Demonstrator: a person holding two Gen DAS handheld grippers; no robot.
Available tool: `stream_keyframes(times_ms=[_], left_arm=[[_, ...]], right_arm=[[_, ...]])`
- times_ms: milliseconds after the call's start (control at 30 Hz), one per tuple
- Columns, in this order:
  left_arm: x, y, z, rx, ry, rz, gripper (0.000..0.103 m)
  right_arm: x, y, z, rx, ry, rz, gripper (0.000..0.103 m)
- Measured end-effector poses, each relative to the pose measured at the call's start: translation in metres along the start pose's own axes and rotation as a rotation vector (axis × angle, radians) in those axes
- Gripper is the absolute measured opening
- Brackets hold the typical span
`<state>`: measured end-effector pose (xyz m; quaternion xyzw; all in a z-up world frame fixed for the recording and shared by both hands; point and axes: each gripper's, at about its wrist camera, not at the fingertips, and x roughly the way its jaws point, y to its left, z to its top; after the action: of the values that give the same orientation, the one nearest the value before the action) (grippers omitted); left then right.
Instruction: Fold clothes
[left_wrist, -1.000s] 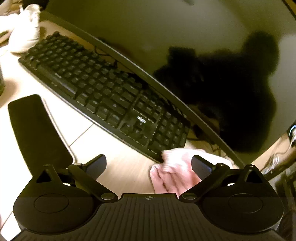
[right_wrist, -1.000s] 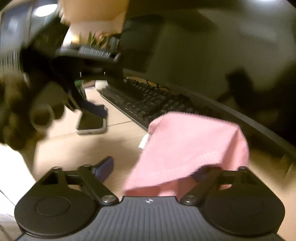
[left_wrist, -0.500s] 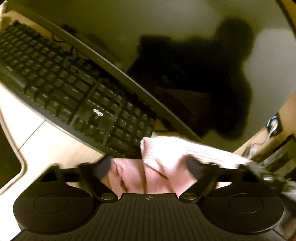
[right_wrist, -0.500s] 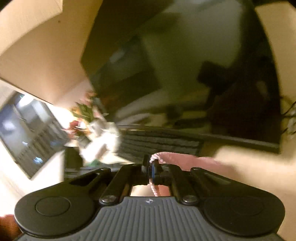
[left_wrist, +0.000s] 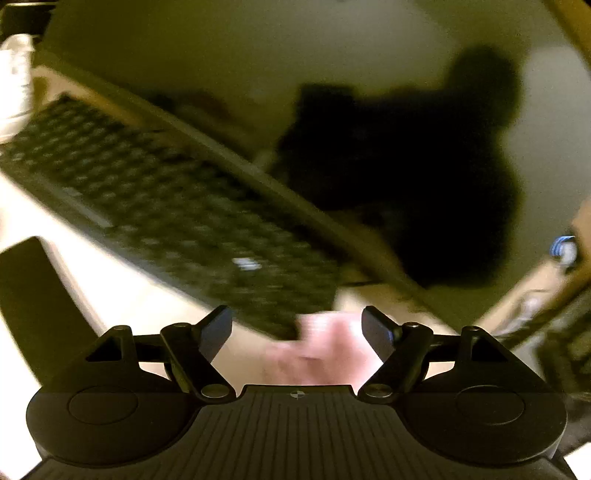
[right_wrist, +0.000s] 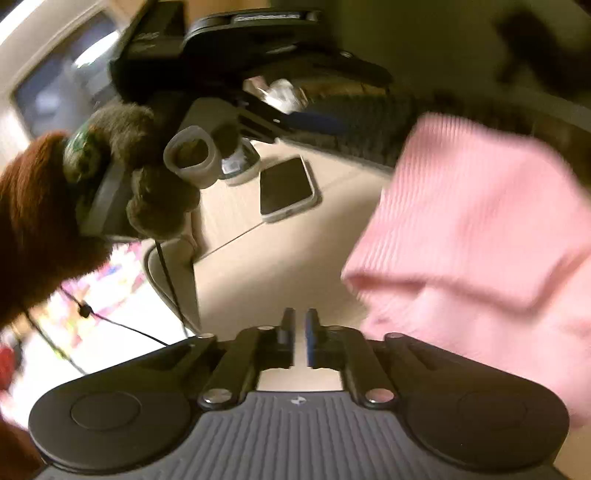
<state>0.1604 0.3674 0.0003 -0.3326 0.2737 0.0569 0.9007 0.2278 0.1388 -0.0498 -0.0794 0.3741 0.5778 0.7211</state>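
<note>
A folded pink garment (right_wrist: 476, 229) lies on the counter (right_wrist: 280, 266) beside a keyboard (left_wrist: 162, 206). The left gripper (left_wrist: 297, 332) is spread wide above it; the right gripper (right_wrist: 300, 338) is nearly closed, empty.

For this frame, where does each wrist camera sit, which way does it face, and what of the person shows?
Left wrist: on the left gripper, facing the keyboard and dark monitor; no body visible.
Right wrist: on the right gripper, facing the desk and phone; the person's left hand holds the other gripper.
Shared: the pink garment and the keyboard.
</note>
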Motion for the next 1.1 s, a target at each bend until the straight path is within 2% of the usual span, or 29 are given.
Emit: stream_keyframes(times_ms=[33,67,133,200,233,333,433,533,600,633,700,767,867,967,1100], left_arm=[[-0.001,-0.008,-0.001,0.008,-0.003,-0.04,0.081],[0.0,-0.016,-0.004,0.018,-0.003,-0.082,0.081],[0.005,-0.032,-0.012,0.048,0.01,-0.15,0.081],[0.016,-0.046,-0.025,0.099,0.044,-0.175,0.081],[0.024,-0.049,-0.033,0.113,0.072,-0.164,0.081],[0.046,-0.046,-0.06,0.112,0.175,-0.091,0.081],[0.049,-0.044,-0.079,0.143,0.217,-0.029,0.082],[0.049,-0.042,-0.08,0.14,0.215,-0.03,0.084],[0.048,-0.041,-0.081,0.138,0.213,-0.03,0.084],[0.048,-0.041,-0.082,0.136,0.213,-0.031,0.084],[0.047,-0.041,-0.082,0.145,0.213,-0.028,0.085],[0.047,-0.043,-0.081,0.155,0.215,-0.028,0.085],[0.048,-0.045,-0.081,0.165,0.218,-0.031,0.087],[0.049,-0.044,-0.081,0.171,0.221,-0.032,0.088],[0.051,-0.043,-0.082,0.178,0.228,-0.028,0.09]], right_arm=[[-0.012,-0.002,0.001,-0.022,-0.015,-0.016,0.026],[-0.026,-0.007,0.003,-0.028,-0.033,-0.031,0.033],[-0.052,-0.017,0.006,-0.012,-0.06,-0.069,0.062],[-0.072,-0.035,0.01,0.025,-0.082,-0.133,0.074],[-0.08,-0.045,0.01,0.052,-0.087,-0.168,0.077],[-0.098,-0.077,0.009,0.149,-0.103,-0.268,0.077],[-0.102,-0.114,0.003,0.32,-0.141,-0.315,0.077],[-0.076,-0.142,0.0,0.506,-0.156,-0.322,0.077],[-0.045,-0.149,-0.005,0.575,-0.135,-0.285,0.075],[-0.043,-0.147,-0.006,0.588,-0.131,-0.247,0.073],[-0.036,-0.137,0.003,0.542,-0.139,-0.124,0.074],[-0.036,-0.122,0.02,0.397,-0.132,-0.182,0.074],[-0.028,-0.105,0.046,0.166,-0.125,-0.365,0.08],[-0.007,-0.105,0.069,0.062,-0.106,-0.444,0.084],[0.035,-0.123,0.081,0.1,-0.026,-0.47,0.086]])
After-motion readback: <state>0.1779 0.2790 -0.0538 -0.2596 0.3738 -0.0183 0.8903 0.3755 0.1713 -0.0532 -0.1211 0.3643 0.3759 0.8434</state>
